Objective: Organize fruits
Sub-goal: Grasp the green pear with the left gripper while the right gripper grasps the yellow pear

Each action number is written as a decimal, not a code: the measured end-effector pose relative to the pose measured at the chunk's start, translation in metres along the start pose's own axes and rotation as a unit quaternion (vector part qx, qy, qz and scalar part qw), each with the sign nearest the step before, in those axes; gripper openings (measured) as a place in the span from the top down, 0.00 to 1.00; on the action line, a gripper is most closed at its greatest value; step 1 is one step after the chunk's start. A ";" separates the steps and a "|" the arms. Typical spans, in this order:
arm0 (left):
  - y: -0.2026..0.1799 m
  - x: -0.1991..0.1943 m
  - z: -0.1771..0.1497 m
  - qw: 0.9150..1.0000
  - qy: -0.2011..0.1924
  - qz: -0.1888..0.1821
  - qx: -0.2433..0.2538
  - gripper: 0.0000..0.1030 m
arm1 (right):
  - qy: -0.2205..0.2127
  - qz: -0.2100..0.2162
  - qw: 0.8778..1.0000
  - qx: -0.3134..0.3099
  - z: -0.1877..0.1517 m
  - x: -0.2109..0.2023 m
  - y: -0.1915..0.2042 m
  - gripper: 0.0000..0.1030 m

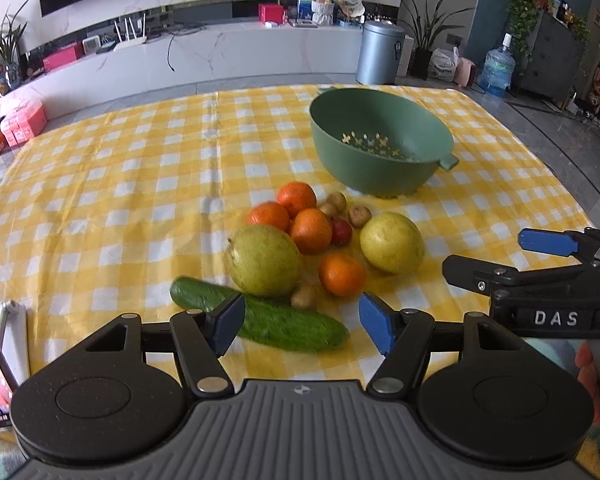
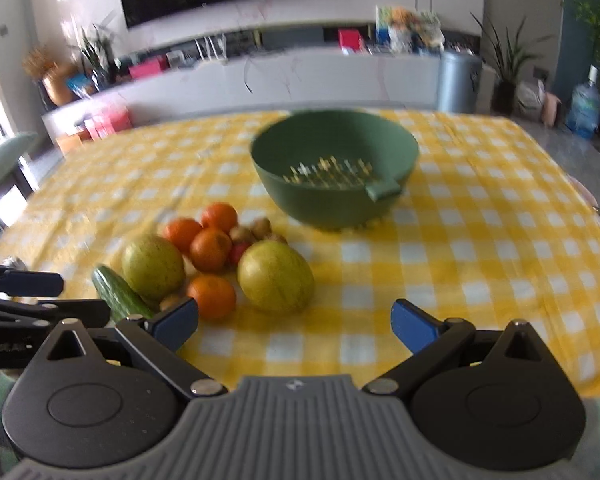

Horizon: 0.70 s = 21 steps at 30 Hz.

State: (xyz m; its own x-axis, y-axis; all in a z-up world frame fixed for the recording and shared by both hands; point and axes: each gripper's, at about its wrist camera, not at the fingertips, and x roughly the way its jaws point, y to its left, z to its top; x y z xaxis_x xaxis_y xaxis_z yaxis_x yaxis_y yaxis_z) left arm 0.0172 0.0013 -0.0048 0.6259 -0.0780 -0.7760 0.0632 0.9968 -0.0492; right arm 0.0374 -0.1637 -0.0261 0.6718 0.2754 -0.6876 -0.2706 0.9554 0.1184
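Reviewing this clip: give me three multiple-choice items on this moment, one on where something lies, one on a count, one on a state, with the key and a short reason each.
1. Where does the cucumber lie?
A. Inside the green colander
B. On the checked cloth, at the near edge of the fruit pile
C. Between the right gripper's fingers

2. How many oranges are in view?
A. Two
B. Four
C. Six

3. What is in the green colander?
A. Nothing
B. Two pears
C. The small red fruit

Key: 1 B, it lies on the checked cloth in front of the left pear. 2 B, three clustered oranges plus one nearer orange. 3 A, its slotted bottom shows bare in both views.
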 end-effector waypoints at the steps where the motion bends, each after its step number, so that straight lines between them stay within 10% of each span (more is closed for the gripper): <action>1: 0.001 0.002 0.001 1.000 0.000 0.000 0.000 0.28 | -0.004 0.008 1.000 -0.002 0.001 0.002 0.001 0.04; 10: 0.021 0.031 0.005 0.999 -0.020 -0.013 -0.045 0.23 | -0.012 0.039 0.999 -0.025 0.009 0.040 0.007 0.30; 21: 0.039 0.069 0.010 0.995 -0.009 -0.007 -0.095 0.20 | 0.044 0.037 0.998 0.009 0.008 0.096 -0.006 0.35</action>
State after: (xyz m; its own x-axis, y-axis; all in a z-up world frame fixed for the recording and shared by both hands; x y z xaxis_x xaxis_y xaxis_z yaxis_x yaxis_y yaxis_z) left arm 0.0703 0.0349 -0.0543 0.6401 -0.0904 -0.7630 -0.0743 0.9811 -0.1786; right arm 0.1092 -0.1418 -0.0873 0.5877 0.3358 -0.7361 -0.3037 0.9348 0.1840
